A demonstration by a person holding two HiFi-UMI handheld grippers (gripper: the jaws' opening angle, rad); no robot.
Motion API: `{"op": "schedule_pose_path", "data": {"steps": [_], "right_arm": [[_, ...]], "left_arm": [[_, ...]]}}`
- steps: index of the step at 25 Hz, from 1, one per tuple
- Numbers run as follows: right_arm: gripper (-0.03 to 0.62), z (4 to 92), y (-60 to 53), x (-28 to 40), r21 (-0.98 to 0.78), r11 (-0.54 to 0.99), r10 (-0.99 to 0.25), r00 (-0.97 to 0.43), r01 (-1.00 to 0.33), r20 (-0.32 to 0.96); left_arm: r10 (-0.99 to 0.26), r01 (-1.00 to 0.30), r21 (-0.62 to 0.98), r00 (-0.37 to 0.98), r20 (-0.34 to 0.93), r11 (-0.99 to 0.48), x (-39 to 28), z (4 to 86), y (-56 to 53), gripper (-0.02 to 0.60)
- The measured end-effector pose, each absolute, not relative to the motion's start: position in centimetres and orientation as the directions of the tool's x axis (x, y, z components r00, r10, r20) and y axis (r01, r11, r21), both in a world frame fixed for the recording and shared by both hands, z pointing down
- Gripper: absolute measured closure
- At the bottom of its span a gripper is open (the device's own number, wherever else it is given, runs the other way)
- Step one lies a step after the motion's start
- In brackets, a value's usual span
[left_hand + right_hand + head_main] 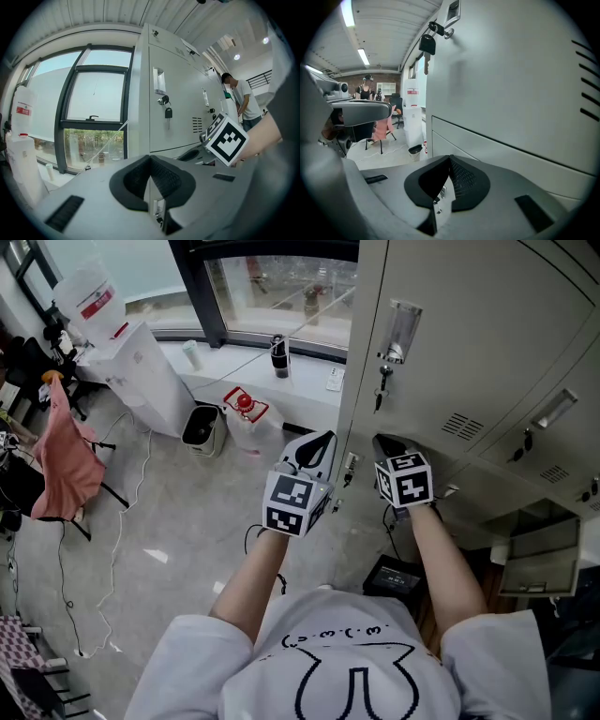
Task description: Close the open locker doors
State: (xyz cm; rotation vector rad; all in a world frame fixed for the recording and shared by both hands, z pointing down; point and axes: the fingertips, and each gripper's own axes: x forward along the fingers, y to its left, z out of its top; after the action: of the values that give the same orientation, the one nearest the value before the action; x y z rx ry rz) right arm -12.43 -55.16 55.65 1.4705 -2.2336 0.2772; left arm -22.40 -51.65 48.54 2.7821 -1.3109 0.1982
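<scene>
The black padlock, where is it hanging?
In the left gripper view the black padlock hangs on the upper locker door, just below its handle, right of the window.

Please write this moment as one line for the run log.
left gripper: shut, empty | right gripper: shut, empty | open locker door: lower right, not yet closed
</scene>
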Motion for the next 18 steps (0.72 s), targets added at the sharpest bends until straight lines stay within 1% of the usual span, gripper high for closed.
{"op": "schedule_pose_path", "data": {"steps": [9, 18], "right_arm": [[0.579, 55.1, -54.0, -12.3, 0.055, 0.414, -0.818, -0.345, -0.909, 0.460], [0.579, 52.6, -50.7, -12.3, 0.020, 0.470, -0.814, -0.425, -0.882, 0.396]], "left_arm": [[-0.762, -0.769, -0.006, 0.633, 0.133, -0.640, -22.0, 48.0, -50.9, 0.563], [-0.765, -0.771, -0.003, 0.632, 0.123, -0.637, -20.6, 47.2, -48.8, 0.563]]}}
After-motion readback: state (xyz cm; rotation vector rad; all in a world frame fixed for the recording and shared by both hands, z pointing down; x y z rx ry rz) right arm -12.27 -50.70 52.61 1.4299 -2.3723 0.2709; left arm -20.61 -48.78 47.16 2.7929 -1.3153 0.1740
